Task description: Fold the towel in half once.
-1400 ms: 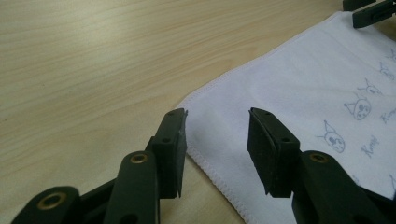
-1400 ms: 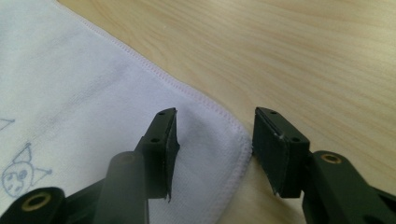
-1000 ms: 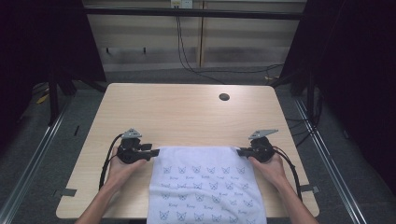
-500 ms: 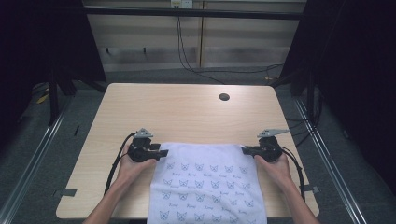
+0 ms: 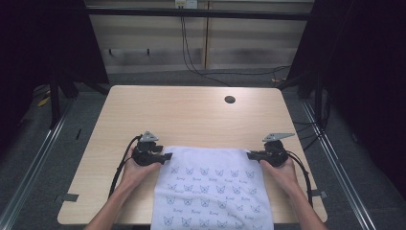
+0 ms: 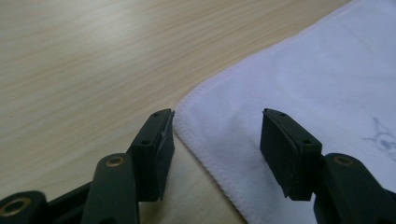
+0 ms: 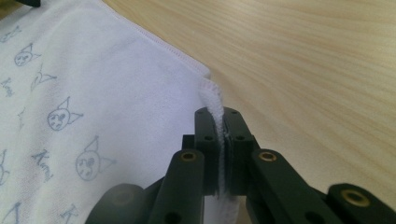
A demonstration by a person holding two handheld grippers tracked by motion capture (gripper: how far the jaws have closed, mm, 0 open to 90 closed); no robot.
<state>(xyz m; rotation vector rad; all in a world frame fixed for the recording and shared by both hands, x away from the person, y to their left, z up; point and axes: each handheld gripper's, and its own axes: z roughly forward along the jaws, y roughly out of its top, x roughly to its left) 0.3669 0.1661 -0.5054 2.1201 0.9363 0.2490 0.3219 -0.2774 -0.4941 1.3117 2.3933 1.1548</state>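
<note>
Pale wooden worktop carries a white printed towel at lower centre, hanging over the near edge. Left gripper, jaws just opened, straddles one corner untouched; right gripper pinches the other corner.

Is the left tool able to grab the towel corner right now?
Probably yes. The left tool has just been opening, and the towel corner lies flat on the table between its open jaws. Nothing blocks it. The right tool already pinches the other corner.
</note>
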